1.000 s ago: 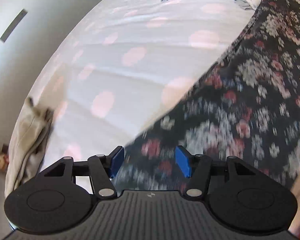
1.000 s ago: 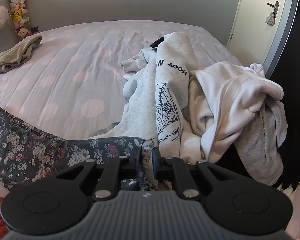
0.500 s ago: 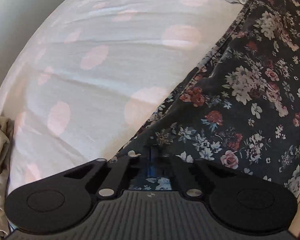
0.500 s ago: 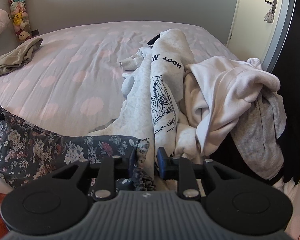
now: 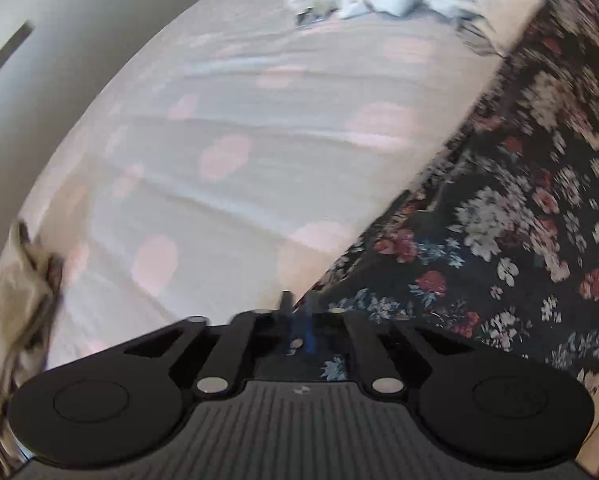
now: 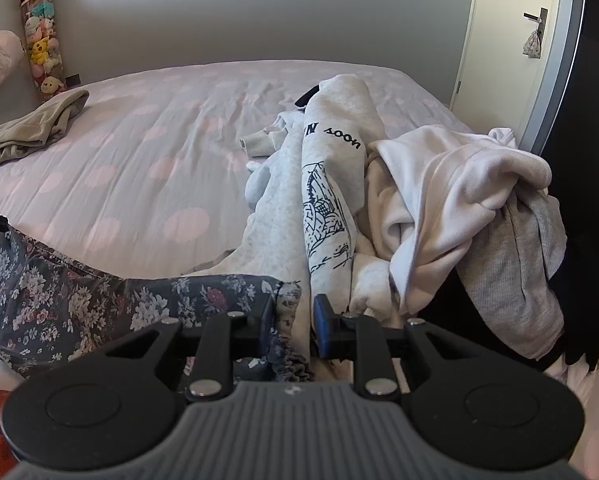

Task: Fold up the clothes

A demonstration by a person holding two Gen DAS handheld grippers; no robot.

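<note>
At the near edge of the bed [image 6: 139,160], the left tongs [image 5: 298,310] show blurred, their jaws close together on the hem of a dark floral garment [image 5: 499,240] and opening. The right tongs [image 6: 293,320] stand partly apart; the garment's frilled corner hangs loosely between the jaws, against one finger only, not clamped. The floral garment stretches flat between the two tongs along the bed's near edge. It looks spread out but not yet folded. On the bed's right side a heap of pale sweatshirts [image 6: 439,200] lies tangled and unfolded. At the bed's far left corner a beige garment [image 6: 31,128] lies flattened; whether it is folded cannot be told. Most of the task seems left.
</note>
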